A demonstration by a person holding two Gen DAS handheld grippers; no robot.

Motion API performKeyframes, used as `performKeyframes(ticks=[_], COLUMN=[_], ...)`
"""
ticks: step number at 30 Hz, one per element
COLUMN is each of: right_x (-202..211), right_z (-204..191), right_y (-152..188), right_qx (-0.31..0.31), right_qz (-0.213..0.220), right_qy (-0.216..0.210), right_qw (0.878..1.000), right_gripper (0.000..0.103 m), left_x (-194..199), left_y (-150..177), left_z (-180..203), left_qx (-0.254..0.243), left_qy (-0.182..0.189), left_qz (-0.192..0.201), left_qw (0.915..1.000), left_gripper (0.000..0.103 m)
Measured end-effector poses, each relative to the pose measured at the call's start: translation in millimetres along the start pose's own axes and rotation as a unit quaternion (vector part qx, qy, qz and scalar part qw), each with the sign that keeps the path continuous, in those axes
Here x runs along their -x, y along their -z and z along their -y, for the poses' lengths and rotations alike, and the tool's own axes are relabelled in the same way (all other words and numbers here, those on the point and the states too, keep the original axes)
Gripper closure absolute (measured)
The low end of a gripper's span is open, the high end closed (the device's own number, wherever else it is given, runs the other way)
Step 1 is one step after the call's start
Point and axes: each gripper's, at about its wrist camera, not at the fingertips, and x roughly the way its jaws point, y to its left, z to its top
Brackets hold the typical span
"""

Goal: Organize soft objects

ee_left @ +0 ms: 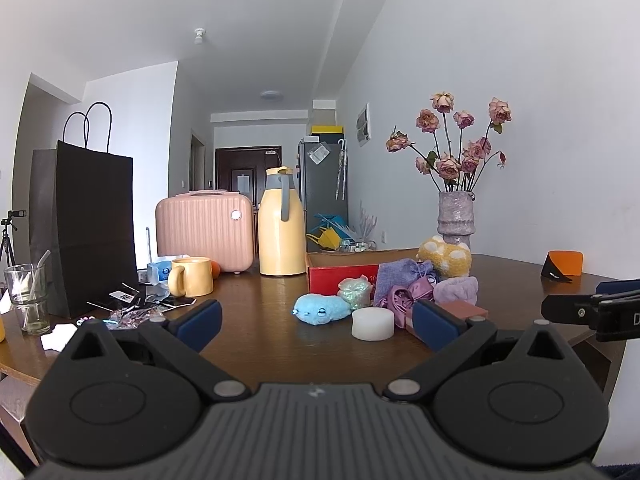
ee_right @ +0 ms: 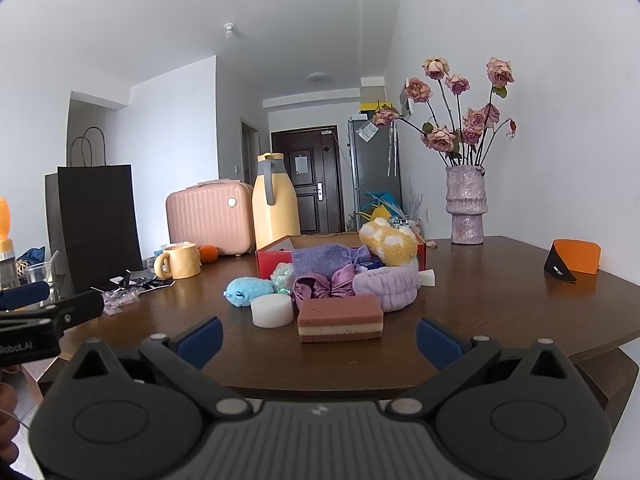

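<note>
Wooden table (ee_right: 500, 308) in a white-walled flat, hallway door at the back, and both grippers are hanging back with nothing in them.

Left gripper (ee_left: 316, 322) and right gripper (ee_right: 318, 340) are both sitting wide open, short of the soft pile. Straight ahead of the right fingers the sponge (ee_right: 340, 318) is lying flat and closest; I'm guessing it's light and squashy, so pinching its long sides should work. Round foam puck (ee_right: 272, 310) is just left of it, blue plush (ee_right: 248, 291) beyond that, headband (ee_right: 388, 286) and satin scrunchie (ee_right: 324, 286) behind, all crowding the front of the red box (ee_right: 268, 258). Everything's looking floppy and light, nothing breakable here. Vase (ee_right: 467, 208) of dried roses is standing well off to the right, so it's worth watching.
</note>
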Motion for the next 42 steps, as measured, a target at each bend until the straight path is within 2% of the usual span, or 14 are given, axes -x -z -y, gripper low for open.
performKeyframes(ticks=[42], right_x=[3.0], right_z=[5.6], right_y=[4.0], right_qx=[-0.018], right_qz=[0.008], right_qy=[0.005], right_qw=[1.000], right_gripper=[0.000], left_x=[-0.9], left_y=[-0.4], left_z=[2.4], left_qx=[-0.003], left_qy=[0.003], left_qz=[0.000], left_qw=[1.0000], left_gripper=[0.000])
